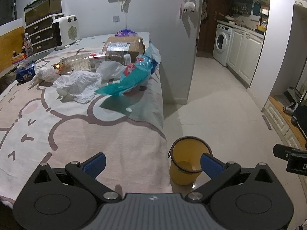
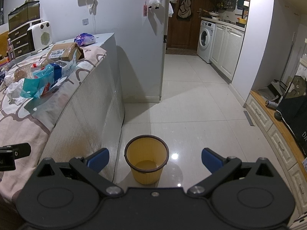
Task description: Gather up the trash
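Hovering wide and empty – left claw point(image 1: 152, 163), right claw point(image 2: 155, 160) – over yellow bin point(image 2: 146, 161); box label point(image 1: 117, 47) unreadable

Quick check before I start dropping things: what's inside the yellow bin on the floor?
The yellow bin looks empty: the right wrist view shows bare inner walls and a clear bottom. The part of the bottom under the near rim is hidden. All the trash is on the table; both tongs are open and empty.
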A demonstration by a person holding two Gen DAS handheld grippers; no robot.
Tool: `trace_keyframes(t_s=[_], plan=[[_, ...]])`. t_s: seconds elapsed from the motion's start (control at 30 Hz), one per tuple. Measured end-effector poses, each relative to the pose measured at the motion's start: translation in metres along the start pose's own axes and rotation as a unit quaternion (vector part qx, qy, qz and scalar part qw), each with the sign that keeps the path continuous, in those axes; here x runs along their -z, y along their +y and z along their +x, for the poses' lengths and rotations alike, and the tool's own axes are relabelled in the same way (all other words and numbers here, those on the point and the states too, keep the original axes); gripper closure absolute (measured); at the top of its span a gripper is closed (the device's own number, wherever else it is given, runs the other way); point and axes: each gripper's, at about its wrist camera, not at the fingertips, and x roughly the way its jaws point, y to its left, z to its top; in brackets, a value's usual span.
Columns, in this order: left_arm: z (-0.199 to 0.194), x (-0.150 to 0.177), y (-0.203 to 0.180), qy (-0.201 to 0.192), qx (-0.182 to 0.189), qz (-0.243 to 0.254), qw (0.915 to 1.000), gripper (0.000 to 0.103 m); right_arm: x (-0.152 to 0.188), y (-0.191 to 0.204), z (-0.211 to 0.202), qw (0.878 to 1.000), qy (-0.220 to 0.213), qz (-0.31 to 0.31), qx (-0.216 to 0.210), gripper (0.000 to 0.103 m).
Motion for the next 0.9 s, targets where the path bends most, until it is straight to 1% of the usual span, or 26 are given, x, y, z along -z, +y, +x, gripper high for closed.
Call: trace_keyframes(t_s=[0.1, 0.2, 0.37, 0.53, 0.67, 0.73, 0.8, 0.9], plan=[[-0.004, -0.003, 0.002, -0.018, 0.002, -0.003, 0.9998, 0.000, -0.001, -0.003, -0.003, 1.000, -0.011, 0.007, 0.001, 0.000], [-0.008, -0.007, 0.006, -0.042, 0.000, -0.008, 0.9991, 0.000, -0.004, -0.007, -0.010, 0.999, -0.034, 0.017, -0.001, 0.000], [-0.017, -0.016, 0.021, -0.084, 0.004, -0.022, 0.9963, 0.000, -0.011, -0.009, -0.018, 0.995, -0.081, 0.047, -0.029, 0.000], [-0.025, -0.025, 0.040, -0.126, -0.010, -0.028, 0.9916, 0.000, -0.017, -0.005, -0.021, 0.987, -0.129, 0.075, -0.058, 0.000], [-0.026, -0.034, 0.058, -0.156, -0.029, -0.033, 0.9867, 0.000, -0.022, -0.001, -0.019, 0.977, -0.159, 0.099, -0.099, 0.000], [-0.024, -0.038, 0.067, -0.168, -0.041, -0.036, 0.9843, 0.000, -0.022, 0.003, -0.019, 0.972, -0.177, 0.100, -0.115, 0.000], [-0.020, -0.045, 0.078, -0.178, -0.052, -0.042, 0.9818, 0.000, -0.023, 0.010, -0.017, 0.969, -0.191, 0.096, -0.122, 0.000], [-0.011, -0.058, 0.096, -0.187, -0.070, -0.051, 0.9785, 0.000, -0.027, 0.020, -0.013, 0.965, -0.204, 0.088, -0.139, 0.000]])
